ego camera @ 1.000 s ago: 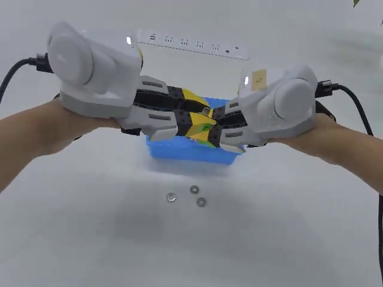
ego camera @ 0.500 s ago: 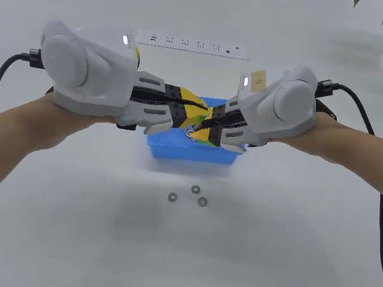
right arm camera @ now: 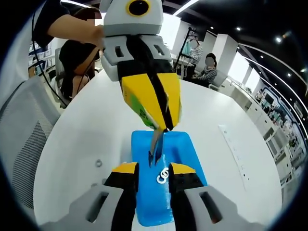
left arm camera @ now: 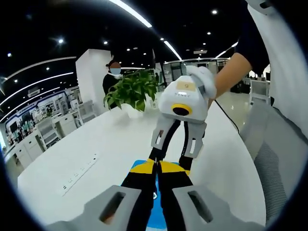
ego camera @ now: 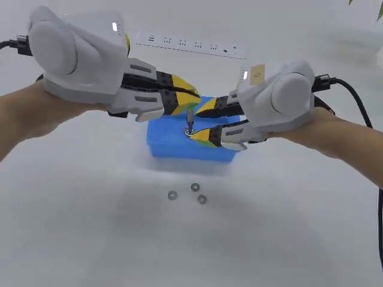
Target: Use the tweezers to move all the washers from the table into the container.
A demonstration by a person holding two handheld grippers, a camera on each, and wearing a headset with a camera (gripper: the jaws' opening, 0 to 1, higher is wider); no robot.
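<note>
Washers (ego camera: 195,188), three in number, lie loose on the table (ego camera: 269,227) on the near side of the blue container (ego camera: 173,149), apart from its wall. Inside the container, the right gripper view shows ring shapes (right arm camera: 162,175) on its floor, seemingly two overlapping; the exact count cannot be made out. The tweezers (ego camera: 190,121) hang upright above the container, tips down at those rings; whether they touch cannot be told. The left hand-held gripper (ego camera: 194,94) is level above the container's left part, jaws clamped on the tweezers' upper end. The right hand-held gripper (ego camera: 197,124) faces it from the container's right side, jaws parted and holding nothing, one either side of the tweezers. The container's far edge is hidden behind both.
</note>
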